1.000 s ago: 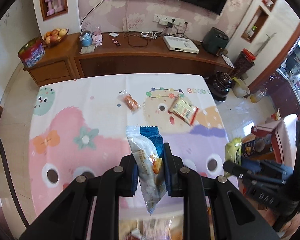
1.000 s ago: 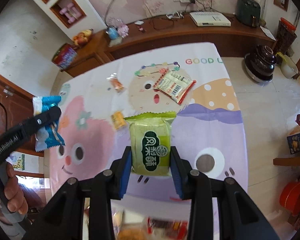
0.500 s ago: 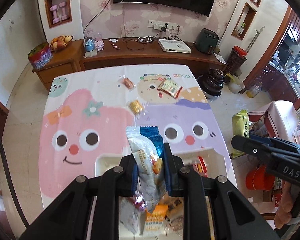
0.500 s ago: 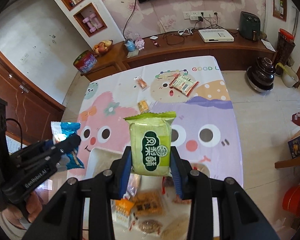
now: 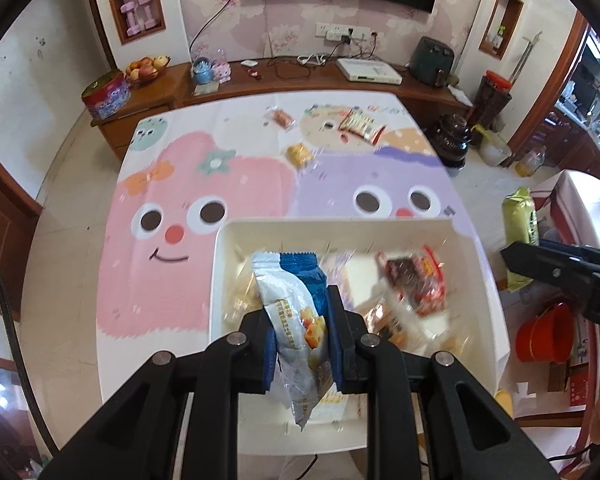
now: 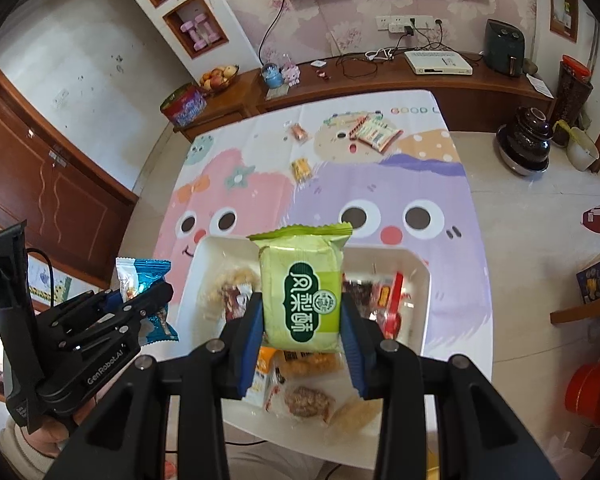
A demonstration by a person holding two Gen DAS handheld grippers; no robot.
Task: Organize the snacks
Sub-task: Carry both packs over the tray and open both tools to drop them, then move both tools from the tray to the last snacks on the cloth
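Left tongs [image 5: 300,336] clamp a blue-and-white snack packet [image 5: 296,308]; right tongs [image 6: 302,336] clamp a green pastry packet [image 6: 302,292]. Both hang over a white tray [image 5: 220,280] of snacks, low in frame. Three loose snacks [image 6: 374,130] lie at the desk's [image 6: 452,280] far end.

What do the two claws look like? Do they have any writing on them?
Both are black plastic with silver screws and blue pads. The left claw has white "GenRobot.AI" lettering on its side and a thin black cable behind it. The right claw shows no writing here. A light sleeve shows below the left one.
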